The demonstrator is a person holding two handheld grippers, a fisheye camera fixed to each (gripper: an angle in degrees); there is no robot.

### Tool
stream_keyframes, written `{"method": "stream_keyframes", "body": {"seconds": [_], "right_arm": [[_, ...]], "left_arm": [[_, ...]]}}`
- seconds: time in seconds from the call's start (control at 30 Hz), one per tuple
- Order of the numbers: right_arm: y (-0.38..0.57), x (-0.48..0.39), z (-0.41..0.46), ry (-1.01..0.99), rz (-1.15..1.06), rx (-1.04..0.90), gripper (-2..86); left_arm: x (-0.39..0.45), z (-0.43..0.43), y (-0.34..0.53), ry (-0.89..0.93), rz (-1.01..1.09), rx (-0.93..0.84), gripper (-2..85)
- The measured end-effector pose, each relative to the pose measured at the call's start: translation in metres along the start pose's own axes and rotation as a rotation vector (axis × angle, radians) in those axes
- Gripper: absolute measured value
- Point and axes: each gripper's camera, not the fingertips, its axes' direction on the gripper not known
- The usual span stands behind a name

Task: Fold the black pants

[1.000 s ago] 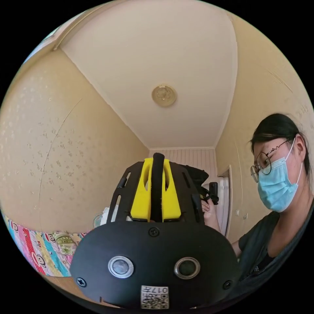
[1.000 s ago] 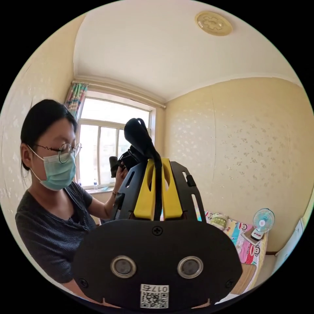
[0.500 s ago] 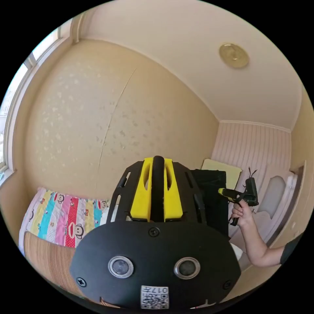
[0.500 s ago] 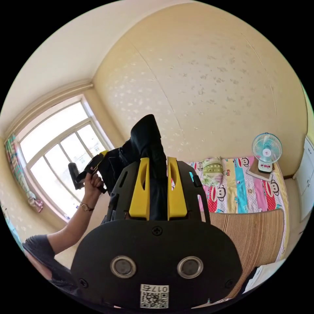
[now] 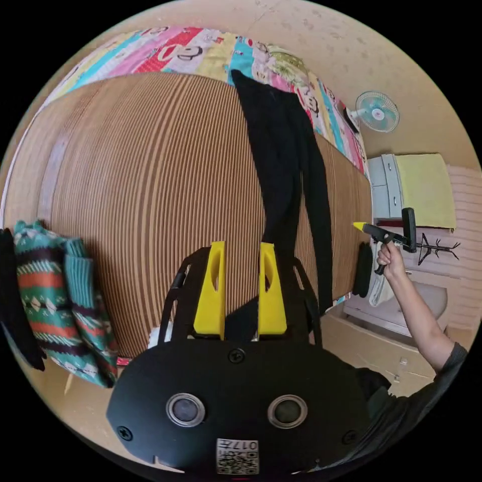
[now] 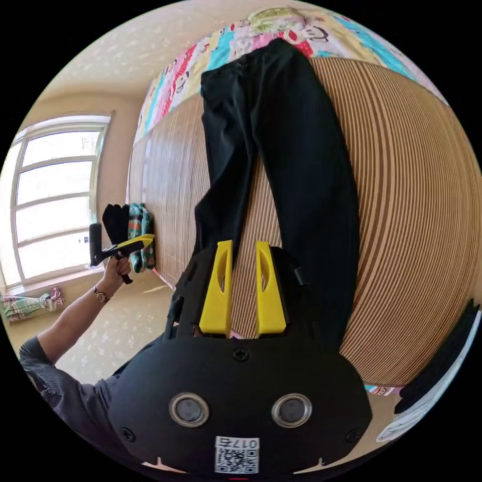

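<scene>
Now, starting at the left of the left gripper view, a patterned teal knit sweater [image 5: 60, 296] lies bunched at the edge of the striped bamboo mat [image 5: 150, 191], which covers a bed with a cartoon-print sheet [image 5: 175, 45]. Further right, the left gripper [image 5: 241, 286] has its yellow jaws standing apart, and nothing is pinched between their tips; a bit of black cloth sits low by their base, but whether it is caught there cannot be told. The black pants [image 5: 281, 165] lie stretched on the mat, long axis running away from the jaws toward the sheet, the near end draped off the mat edge just right of the jaws. At the far right the person's hand [image 5: 389, 256] holds the other gripper near a small fan [image 5: 377, 111] and white drawers [image 5: 384, 186].

Across in the right gripper view, the window [image 6: 50, 201] and the person's other hand [image 6: 118, 263] sit left. The right gripper [image 6: 243, 291] also has parted jaws with only mat between them. The pants [image 6: 291, 165] spread both legs toward this gripper, waistband far off at the sheet; one leg hem falls left of the jaws, the other right.

Judging from this, both grippers are at the hem end, so the coming move likely takes a hem in each and carries it lengthwise to the waistband.
</scene>
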Motion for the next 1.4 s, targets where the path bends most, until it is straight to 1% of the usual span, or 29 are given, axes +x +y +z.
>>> {"method": "stream_keyframes", "body": {"seconds": [0.07,0.13,0.27,0.3,0.33,0.37,0.4,0.43,0.47,0.5,0.53,0.6,0.67,0.7,0.73,0.77,0.83,0.9,0.97,1.0,1.03,1.1,1.17,1.2,1.23,1.27,1.3,1.33,1.4], "right_arm": [[0.032,0.025,0.017,-0.015,0.029,-0.066,7.5],[0.061,0.043,0.028,-0.071,0.044,-0.116,7.6],[0.104,0.062,0.046,-0.211,0.055,-0.198,7.6],[0.111,0.065,0.046,-0.246,0.063,-0.209,7.5],[0.114,0.066,0.044,-0.265,0.066,-0.21,7.5],[0.12,0.069,0.036,-0.299,0.066,-0.204,7.3],[0.126,0.072,0.025,-0.323,0.058,-0.191,7.1],[0.13,0.074,0.018,-0.332,0.051,-0.187,7.0],[0.137,0.078,0.005,-0.347,0.039,-0.182,6.8],[0.144,0.084,-0.01,-0.357,0.026,-0.176,6.8],[0.148,0.087,-0.017,-0.358,0.02,-0.171,6.8],[0.164,0.105,-0.047,-0.336,0.001,-0.149,6.9],[0.175,0.119,-0.064,-0.32,-0.004,-0.161,7.1],[0.18,0.127,-0.072,-0.323,-0.015,-0.171,7.2],[0.182,0.13,-0.075,-0.327,-0.024,-0.177,7.3],[0.185,0.134,-0.078,-0.335,-0.043,-0.193,7.3],[0.185,0.135,-0.076,-0.347,-0.066,-0.223,7.4],[0.179,0.128,-0.064,-0.38,-0.095,-0.274,7.7],[0.177,0.126,-0.063,-0.434,-0.08,-0.261,7.9],[0.176,0.127,-0.068,-0.482,-0.059,-0.236,7.8],[0.177,0.128,-0.071,-0.505,-0.049,-0.221,7.7],[0.184,0.135,-0.092,-0.551,-0.033,-0.169,7.3],[0.194,0.147,-0.11,-0.537,-0.022,-0.143,7.2],[0.204,0.16,-0.123,-0.528,0.003,-0.123,7.2],[0.209,0.169,-0.129,-0.524,0.023,-0.11,7.1],[0.223,0.186,-0.144,-0.508,0.06,-0.076,7.1],[0.237,0.201,-0.161,-0.465,0.083,-0.037,7.2],[0.245,0.208,-0.171,-0.431,0.094,-0.018,7.2],[0.274,0.228,-0.21,-0.251,0.136,0.068,7.4]], "left_arm": [[-0.005,0.028,0.026,0.032,0.022,-0.078,13.1],[0.002,0.045,0.046,0.01,0.08,-0.143,14.4],[0.014,0.055,0.053,-0.044,0.197,-0.246,14.4],[0.02,0.052,0.051,-0.064,0.226,-0.266,13.1],[0.026,0.049,0.047,-0.112,0.246,-0.296,7.5],[0.028,0.047,0.045,-0.148,0.247,-0.316,4.7],[0.033,0.044,0.04,-0.228,0.257,-0.387,2.3],[0.037,0.044,0.039,-0.256,0.299,-0.499,0.9],[0.038,0.046,0.041,-0.24,0.319,-0.567,0.5],[0.038,0.048,0.051,-0.117,0.354,-0.71,0.1],[0.04,0.04,0.064,0.058,0.385,-0.75,-0.1],[0.035,0.021,0.083,0.239,0.355,-0.701,-0.2],[0.02,0.007,0.087,0.28,0.211,-0.636,0.1],[0.011,-0.013,0.083,0.289,0.121,-0.51,0.6],[0.001,-0.036,0.074,0.278,0.023,-0.37,2.1],[-0.003,-0.047,0.069,0.268,-0.021,-0.305,3.3],[-0.012,-0.085,0.039,0.211,-0.135,-0.103,8.9],[-0.007,-0.098,0.01,0.146,-0.123,-0.035,10.2],[0.003,-0.098,-0.018,0.077,-0.083,-0.041,10.3],[0.01,-0.091,-0.034,0.043,-0.052,-0.083,9.6],[0.015,-0.078,-0.044,0.006,-0.029,-0.161,7.1],[0.017,-0.07,-0.044,-0.067,-0.051,-0.211,2.4],[0.018,-0.076,-0.036,-0.012,-0.09,-0.192,1.0],[0.019,-0.073,-0.028,0.082,-0.115,-0.23,0.4],[0.025,-0.067,-0.018,0.227,-0.094,-0.267,0.1],[0.029,-0.065,-0.011,0.309,-0.076,-0.267,0.0],[0.033,-0.068,0.005,0.404,-0.083,-0.219,-0.2],[0.028,-0.072,0.02,0.399,-0.159,-0.19,-0.2],[0.016,-0.074,0.038,0.348,-0.299,-0.191,-0.1]]}}
